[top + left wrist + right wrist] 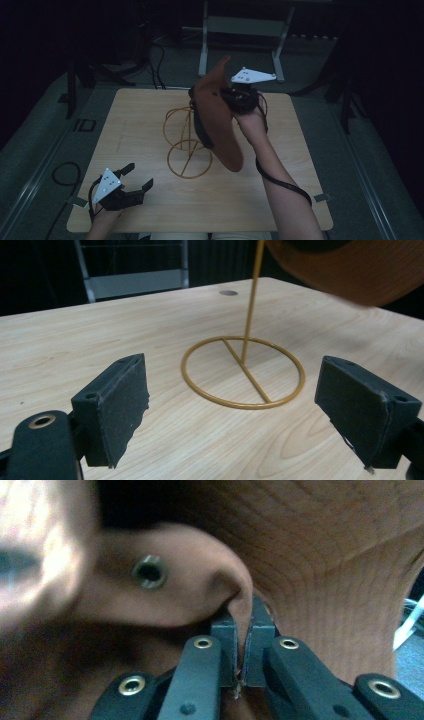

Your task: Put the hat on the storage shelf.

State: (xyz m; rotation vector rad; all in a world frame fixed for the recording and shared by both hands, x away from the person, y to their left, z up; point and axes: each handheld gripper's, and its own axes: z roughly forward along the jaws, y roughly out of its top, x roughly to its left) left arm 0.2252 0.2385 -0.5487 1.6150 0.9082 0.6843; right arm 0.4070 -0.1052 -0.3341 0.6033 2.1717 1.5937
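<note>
In the high view, the right tool (235, 97) is lifted above the far middle of the counter (145, 125) and holds a brown hat (217, 120). The hat hangs tilted, with its brim on edge, and it covers the upper part of a golden wire stand (187, 150). The stand rests on the middle of the counter on a round ring base. Whether the hat touches the top of the stand cannot be told from this view.

The right gripper view gives the detail that the high view lacks: the two black jaws are clenched on a fold of the brown cloth (235, 595), which is pinched between the pads. A small metal eyelet (149, 572) sits in the cloth just beside the fold. The left side of this view is blurred.

The left tool (137, 177) is low at the near left corner of the counter, well apart from the hat. In the left gripper view its jaws stand wide and released, with nothing between them. Beyond them, the ring base (243, 372) lies flat on the wood with a crossbar and a thin upright rod (252, 295). The edge of the hat (360, 275) is in the upper right corner, above the base.
</note>
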